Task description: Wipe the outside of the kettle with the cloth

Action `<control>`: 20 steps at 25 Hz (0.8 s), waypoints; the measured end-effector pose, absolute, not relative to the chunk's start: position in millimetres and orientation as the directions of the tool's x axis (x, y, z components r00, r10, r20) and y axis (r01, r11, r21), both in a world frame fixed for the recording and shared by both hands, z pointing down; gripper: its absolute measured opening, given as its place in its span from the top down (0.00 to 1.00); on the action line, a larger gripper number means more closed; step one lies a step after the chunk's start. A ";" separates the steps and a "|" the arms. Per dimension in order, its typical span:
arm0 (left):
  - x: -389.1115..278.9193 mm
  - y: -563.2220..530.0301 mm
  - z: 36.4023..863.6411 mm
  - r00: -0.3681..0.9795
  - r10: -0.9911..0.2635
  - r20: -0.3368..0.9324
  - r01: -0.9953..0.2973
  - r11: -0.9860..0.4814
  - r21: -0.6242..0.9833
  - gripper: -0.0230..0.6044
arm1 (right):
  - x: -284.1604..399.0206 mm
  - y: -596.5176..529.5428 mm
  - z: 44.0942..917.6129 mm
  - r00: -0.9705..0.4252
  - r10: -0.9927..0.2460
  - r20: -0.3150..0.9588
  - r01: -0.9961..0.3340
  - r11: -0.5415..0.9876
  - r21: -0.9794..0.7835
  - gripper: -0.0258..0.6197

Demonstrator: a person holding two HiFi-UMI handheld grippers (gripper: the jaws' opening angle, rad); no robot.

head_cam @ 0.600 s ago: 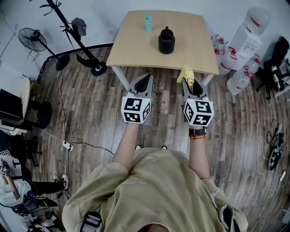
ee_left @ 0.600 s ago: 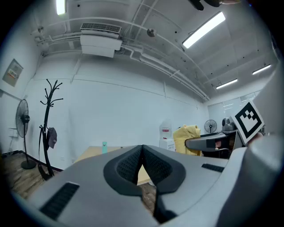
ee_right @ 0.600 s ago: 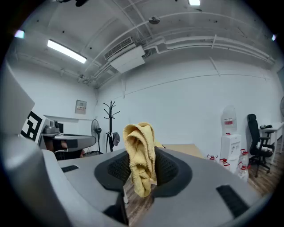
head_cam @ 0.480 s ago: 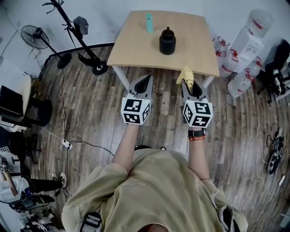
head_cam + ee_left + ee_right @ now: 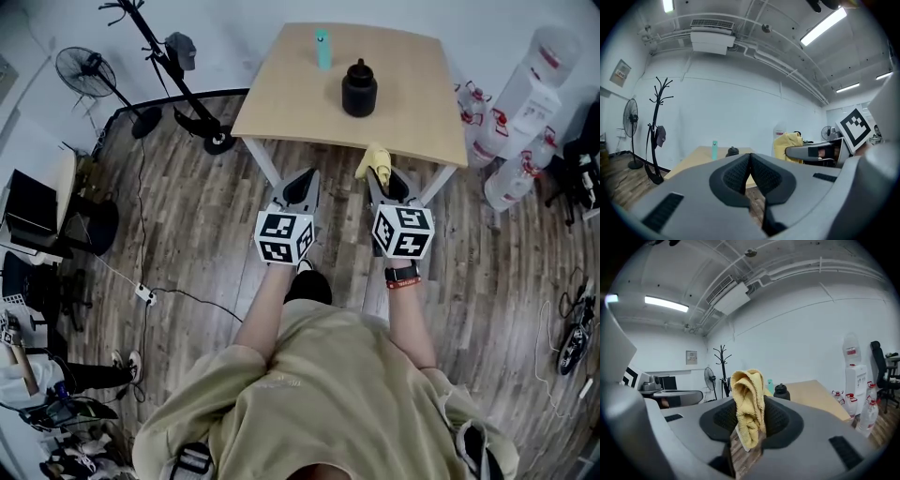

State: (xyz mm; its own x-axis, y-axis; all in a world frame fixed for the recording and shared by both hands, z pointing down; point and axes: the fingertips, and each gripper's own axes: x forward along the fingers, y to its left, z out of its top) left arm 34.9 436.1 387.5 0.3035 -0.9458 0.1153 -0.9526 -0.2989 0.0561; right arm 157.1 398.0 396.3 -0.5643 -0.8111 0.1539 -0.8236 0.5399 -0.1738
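Right tongs [image 5: 749, 417] clamped on yellow cloth [image 5: 747, 397], ready for wiping; left tongs [image 5: 750, 165] closed, empty; kettle [image 5: 359, 88] at centre of bench [image 5: 417, 117], well apart.

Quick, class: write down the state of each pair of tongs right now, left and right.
Left tongs: closed, holding nothing.
Right tongs: closed on the yellow cloth.
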 end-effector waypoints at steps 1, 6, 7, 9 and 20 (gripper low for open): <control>29.2 428.7 391.0 0.303 -0.946 0.116 -0.953 -0.298 0.062 0.92 | 151.2 391.3 400.5 -0.566 -0.808 0.163 -0.823 0.542 -0.171 0.74; 3.0 364.4 417.0 0.335 -0.934 0.127 -0.942 -0.326 0.082 0.92 | 121.7 330.5 428.5 -0.545 -0.811 0.210 -0.837 0.517 -0.177 0.74; -3.3 345.6 421.2 0.346 -0.930 0.127 -0.938 -0.338 0.083 0.92 | 113.8 312.6 432.1 -0.538 -0.815 0.215 -0.842 0.510 -0.177 0.74; -17.0 304.6 424.1 0.370 -0.921 0.122 -0.929 -0.362 0.079 0.92 | 95.8 274.4 434.1 -0.525 -0.823 0.218 -0.850 0.497 -0.173 0.74; -106.0 88.2 390.5 0.494 -0.863 0.104 -0.869 -0.489 0.072 0.92 | -3.9 87.9 417.3 -0.395 -0.881 0.260 -0.917 0.359 -0.174 0.74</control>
State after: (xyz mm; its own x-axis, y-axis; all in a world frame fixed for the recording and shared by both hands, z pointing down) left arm -106.0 88.2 390.5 0.4943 -0.8630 0.1043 -0.8692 -0.4891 0.0719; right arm -3.9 87.9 417.3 -0.3947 -0.8811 0.2605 -0.9169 0.3593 -0.1739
